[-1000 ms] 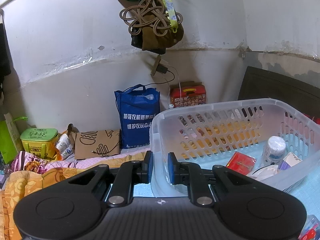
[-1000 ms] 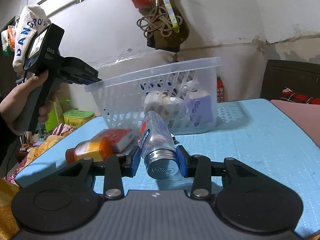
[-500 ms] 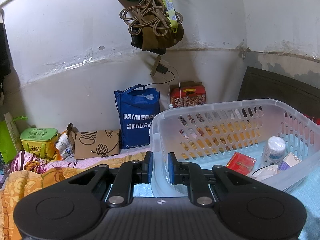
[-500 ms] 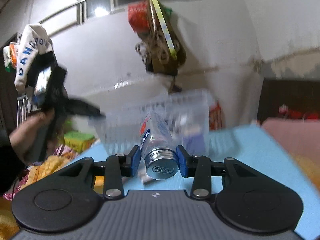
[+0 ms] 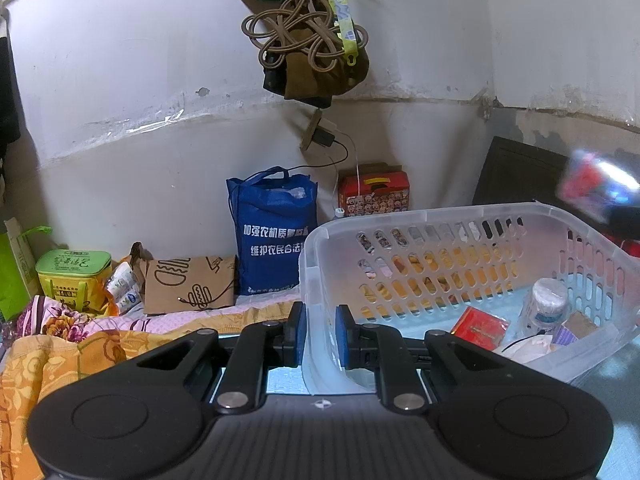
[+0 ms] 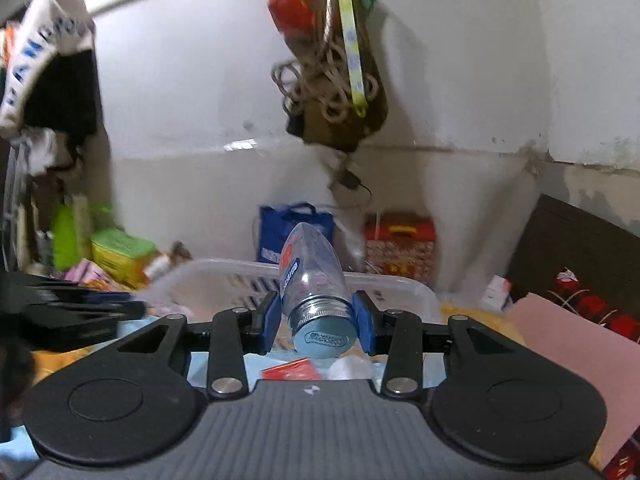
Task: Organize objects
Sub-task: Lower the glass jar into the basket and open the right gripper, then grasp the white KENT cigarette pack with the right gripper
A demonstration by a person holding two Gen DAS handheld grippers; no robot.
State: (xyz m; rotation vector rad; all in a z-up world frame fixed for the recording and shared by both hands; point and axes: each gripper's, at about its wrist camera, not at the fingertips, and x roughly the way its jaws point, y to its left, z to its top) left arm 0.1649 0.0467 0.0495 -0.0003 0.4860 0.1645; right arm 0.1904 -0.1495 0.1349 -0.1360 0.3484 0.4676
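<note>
black hand-held gripper, blue pads, silver screws, ribbed grey base

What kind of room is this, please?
Probably a lived-in bedroom or storage corner at home: patterned bedding, a blue shopping bag against the wall, a coiled cord hanging above, and a plastic basket holding small household items.

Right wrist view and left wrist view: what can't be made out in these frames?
- Right wrist view: the basket interior is mostly hidden by the clear bottle in the right tongs; motion blur smears the bottle's label.
- Left wrist view: a blurred red-and-blue shape at the right edge, unidentifiable.
- Left wrist view: the left tongs hide the basket's near corner.
- Left wrist view: the white jar label is too small to read.
</note>
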